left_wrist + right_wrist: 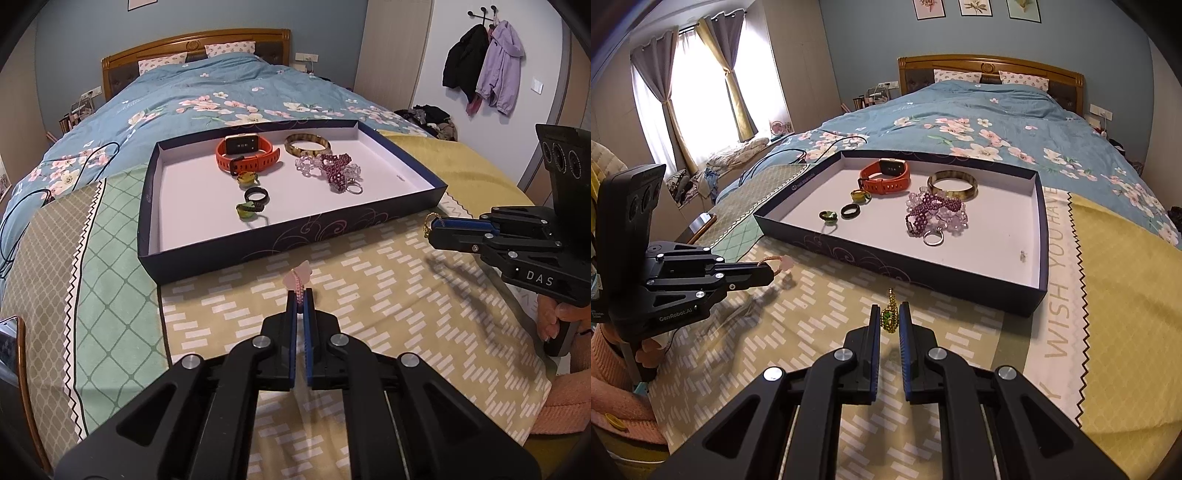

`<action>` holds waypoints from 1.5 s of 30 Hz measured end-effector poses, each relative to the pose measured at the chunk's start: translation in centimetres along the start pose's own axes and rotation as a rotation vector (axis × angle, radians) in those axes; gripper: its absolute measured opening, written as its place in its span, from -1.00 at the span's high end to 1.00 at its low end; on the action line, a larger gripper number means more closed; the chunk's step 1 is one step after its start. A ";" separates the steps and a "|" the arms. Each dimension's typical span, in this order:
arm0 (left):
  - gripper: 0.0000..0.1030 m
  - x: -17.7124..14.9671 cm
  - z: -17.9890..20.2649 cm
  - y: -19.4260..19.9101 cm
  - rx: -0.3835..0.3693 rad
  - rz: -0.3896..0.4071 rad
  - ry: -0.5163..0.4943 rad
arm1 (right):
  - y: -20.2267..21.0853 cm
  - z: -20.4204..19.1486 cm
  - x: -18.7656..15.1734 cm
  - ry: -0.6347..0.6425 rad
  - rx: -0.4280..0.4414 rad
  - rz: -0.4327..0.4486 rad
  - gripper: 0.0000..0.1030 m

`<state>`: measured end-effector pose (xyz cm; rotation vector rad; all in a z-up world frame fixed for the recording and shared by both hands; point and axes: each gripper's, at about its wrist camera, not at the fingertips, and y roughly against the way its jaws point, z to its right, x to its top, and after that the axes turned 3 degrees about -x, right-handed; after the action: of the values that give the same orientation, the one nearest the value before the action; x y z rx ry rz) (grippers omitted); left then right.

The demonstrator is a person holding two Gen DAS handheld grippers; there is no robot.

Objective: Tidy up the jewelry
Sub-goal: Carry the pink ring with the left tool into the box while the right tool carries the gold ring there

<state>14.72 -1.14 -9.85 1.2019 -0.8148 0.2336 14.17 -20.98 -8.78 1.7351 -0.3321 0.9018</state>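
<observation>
Only right wrist view shows right claw [890,312] pinching green pendant [888,318]

Tray [1039,236]: navy outside with pale swirl print, white inside. Smartwatch [886,176] orange strap. Bangle [952,184] brown/amber mottled. Beaded bracelets [934,214] purple and clear lilac. Rings: one black [849,211], two green-yellow [828,216]. Blanket [388,314] olive with white dashes. Duvet [960,122] blue, pink-white blossoms. Gripper pads [293,314] blue, bodies black.
</observation>
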 end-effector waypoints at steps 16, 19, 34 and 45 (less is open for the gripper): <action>0.93 1.3 1.0 2.2 -0.007 0.076 0.000 | 0.8 0.1 1.0 -0.004 -0.002 0.050 0.84; 0.93 1.5 1.0 2.5 -0.008 0.087 -0.001 | 0.9 0.2 1.2 -0.005 -0.005 0.057 0.84; 0.93 3.0 0.9 3.4 -0.003 0.141 0.006 | 0.7 0.7 2.8 0.006 -0.022 0.086 0.84; 0.93 4.3 0.4 2.8 0.016 0.158 0.025 | -0.5 1.1 4.4 0.020 -0.039 0.089 0.84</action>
<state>15.95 -1.46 -4.85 1.1485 -0.8879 0.3841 17.87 -20.85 -6.06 1.6854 -0.4132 0.9701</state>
